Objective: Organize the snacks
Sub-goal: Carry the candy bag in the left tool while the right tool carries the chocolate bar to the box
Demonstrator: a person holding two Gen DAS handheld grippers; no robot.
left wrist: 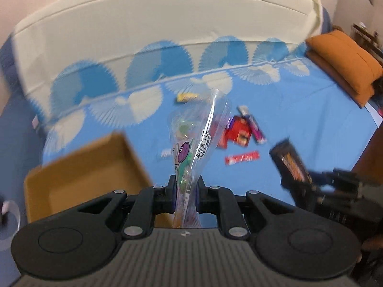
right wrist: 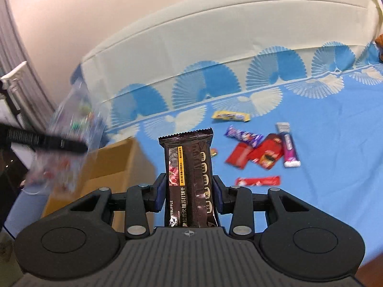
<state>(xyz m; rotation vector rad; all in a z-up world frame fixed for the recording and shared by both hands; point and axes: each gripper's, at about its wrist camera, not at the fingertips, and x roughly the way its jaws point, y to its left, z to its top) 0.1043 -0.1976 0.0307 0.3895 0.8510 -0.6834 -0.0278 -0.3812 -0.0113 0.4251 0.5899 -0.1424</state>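
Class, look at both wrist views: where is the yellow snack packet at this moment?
The yellow snack packet lies on the blue bedspread, farthest back of the loose snacks, near the fan-patterned border and just beyond the purple wrapper.

Blue fan-patterned bedsheet (left wrist: 299, 119), cream headboard (left wrist: 148, 24), orange cushion (left wrist: 342, 59), pale wall (right wrist: 71, 12)

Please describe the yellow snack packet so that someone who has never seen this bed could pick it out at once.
On the blue bedspread with white fan shapes, loose snacks lie in a cluster beyond the cardboard box. The yellow packet lies farthest back, nearest the fan border, apart from the rest. It is the only yellow wrapper; its neighbours are red or purple.
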